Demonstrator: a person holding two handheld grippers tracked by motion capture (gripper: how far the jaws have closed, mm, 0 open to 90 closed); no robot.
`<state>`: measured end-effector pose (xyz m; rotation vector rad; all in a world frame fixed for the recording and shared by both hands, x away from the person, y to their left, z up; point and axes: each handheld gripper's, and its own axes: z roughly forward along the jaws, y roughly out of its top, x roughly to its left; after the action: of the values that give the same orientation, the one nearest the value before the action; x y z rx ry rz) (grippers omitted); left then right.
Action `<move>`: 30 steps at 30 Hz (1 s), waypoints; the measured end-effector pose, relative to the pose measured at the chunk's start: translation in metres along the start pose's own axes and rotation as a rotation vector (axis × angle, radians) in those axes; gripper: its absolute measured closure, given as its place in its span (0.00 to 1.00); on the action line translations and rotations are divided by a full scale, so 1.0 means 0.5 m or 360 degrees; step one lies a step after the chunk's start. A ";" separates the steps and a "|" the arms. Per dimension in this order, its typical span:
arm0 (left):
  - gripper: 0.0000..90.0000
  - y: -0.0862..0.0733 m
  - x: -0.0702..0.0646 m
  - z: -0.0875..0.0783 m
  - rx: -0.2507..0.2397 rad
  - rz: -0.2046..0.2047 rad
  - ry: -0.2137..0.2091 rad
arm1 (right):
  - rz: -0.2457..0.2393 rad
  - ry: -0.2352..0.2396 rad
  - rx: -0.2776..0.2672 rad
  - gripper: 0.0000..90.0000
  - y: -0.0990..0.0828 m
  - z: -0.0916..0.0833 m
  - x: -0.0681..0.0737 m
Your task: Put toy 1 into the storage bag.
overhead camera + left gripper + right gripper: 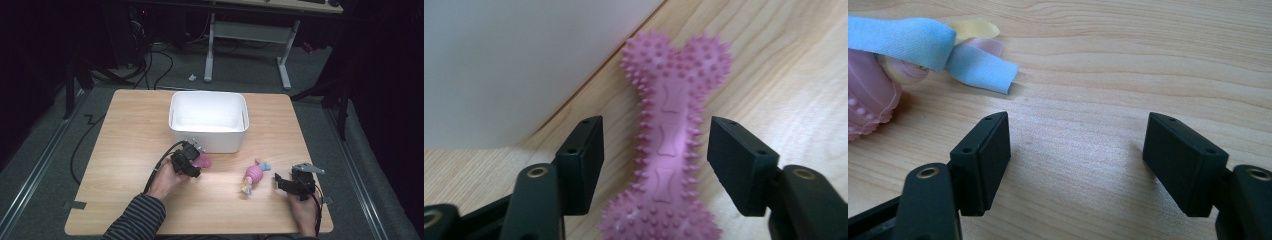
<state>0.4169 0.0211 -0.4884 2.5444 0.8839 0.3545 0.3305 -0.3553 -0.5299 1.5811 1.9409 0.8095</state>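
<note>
A pink spiky rubber bone lies on the wooden table, close against the front wall of a white bin. My left gripper straddles the bone's narrow middle, one pad on each side with a small gap, so it is open. From above, the left gripper and the bone sit just in front of the bin. My right gripper rests open near the table's front right, with bare wood between its pads. A pink candy-shaped toy with blue and yellow ribbons lies just to its left.
The bin stands at the middle back of the table, and its inside looks bare. In the right gripper view, the toy's blue ribbon trails at the upper left. Beyond the table are a desk frame and cables on the floor.
</note>
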 end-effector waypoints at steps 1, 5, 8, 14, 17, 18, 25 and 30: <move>0.46 0.000 0.000 0.000 0.0000 0.0000 0.0000 | 0.0000 0.0000 0.0000 0.30 0.000 0.000 0.000; 0.50 0.001 0.003 0.005 -0.0009 0.0011 -0.0036 | 0.0000 0.0000 0.0000 0.30 0.000 0.000 0.000; 0.51 0.001 0.005 0.005 -0.0005 0.0008 -0.0057 | 0.0000 -0.0001 0.0003 0.30 0.000 0.000 0.000; 0.52 0.000 0.003 0.012 0.0029 0.0029 -0.0074 | -0.0001 0.0000 0.0003 0.30 0.000 0.000 0.000; 0.52 0.001 0.002 0.019 0.0041 0.0034 -0.0081 | 0.0000 0.0001 0.0003 0.30 0.000 0.000 0.000; 0.54 0.002 0.001 0.024 0.0050 0.0030 -0.0085 | 0.0000 0.0001 0.0000 0.30 0.000 0.000 0.000; 0.64 0.001 0.005 0.026 0.0063 0.0014 -0.0121 | -0.0001 0.0000 0.0003 0.30 0.000 0.000 0.000; 0.65 0.000 0.004 0.023 0.0066 0.0028 -0.0145 | -0.0001 0.0001 0.0003 0.30 0.000 0.000 0.000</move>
<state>0.4226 0.0189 -0.4984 2.5850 0.8439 0.2260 0.3305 -0.3554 -0.5298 1.5816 1.9432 0.8084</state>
